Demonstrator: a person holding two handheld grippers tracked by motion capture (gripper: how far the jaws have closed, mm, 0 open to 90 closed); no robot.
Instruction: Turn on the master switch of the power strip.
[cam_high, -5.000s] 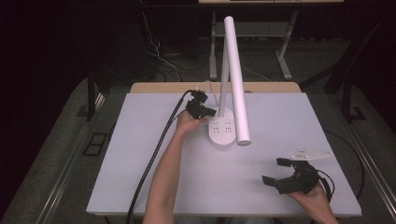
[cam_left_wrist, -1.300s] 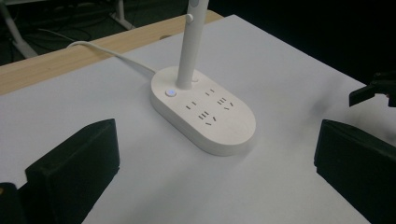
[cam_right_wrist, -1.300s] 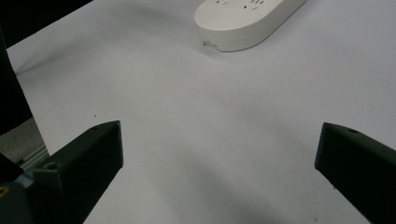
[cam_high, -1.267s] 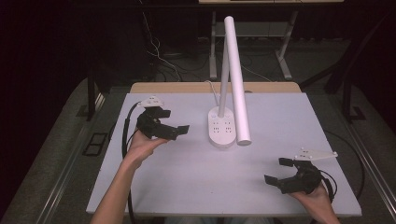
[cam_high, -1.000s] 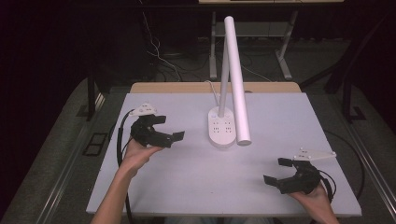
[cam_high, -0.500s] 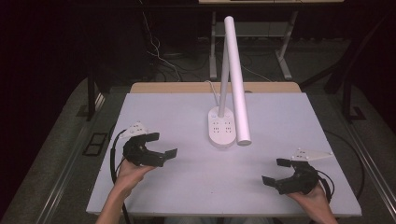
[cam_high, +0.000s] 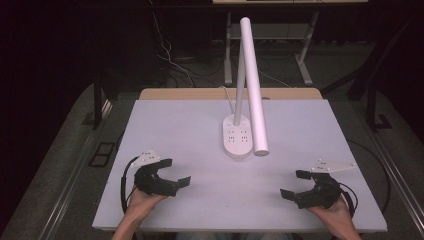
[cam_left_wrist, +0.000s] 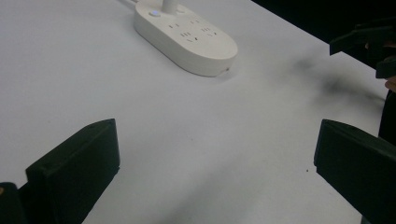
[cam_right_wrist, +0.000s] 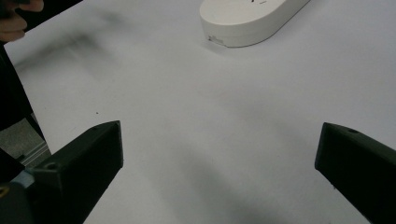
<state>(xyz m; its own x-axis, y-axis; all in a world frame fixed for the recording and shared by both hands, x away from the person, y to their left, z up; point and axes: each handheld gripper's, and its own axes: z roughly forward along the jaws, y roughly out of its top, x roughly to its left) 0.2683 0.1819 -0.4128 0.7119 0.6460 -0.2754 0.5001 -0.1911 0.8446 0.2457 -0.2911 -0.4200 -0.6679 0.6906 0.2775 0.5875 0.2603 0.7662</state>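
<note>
A white desk lamp stands on an oval base (cam_high: 237, 140) with sockets, at the middle of the white table (cam_high: 185, 125); its long tube head (cam_high: 254, 85) slopes down toward the front. The same base (cam_left_wrist: 186, 33) lies ahead in the left gripper view and its end (cam_right_wrist: 247, 21) shows in the right gripper view. My left gripper (cam_high: 176, 172) rests open near the front left edge, nothing between its jaws. Near the front right edge my right gripper (cam_high: 296, 184) is open and empty too. Both sit well short of the lamp.
A wooden strip (cam_high: 200, 93) runs along the table's far edge, with the lamp's cord (cam_high: 227, 95) leading over it. Cables (cam_high: 167, 47) and desk legs (cam_high: 304, 65) stand on the dark floor behind. Bare tabletop (cam_high: 235, 185) lies between the two grippers.
My left gripper has drawn back from the lamp base toward the front left edge of the table, staying open. The right gripper has not moved.
</note>
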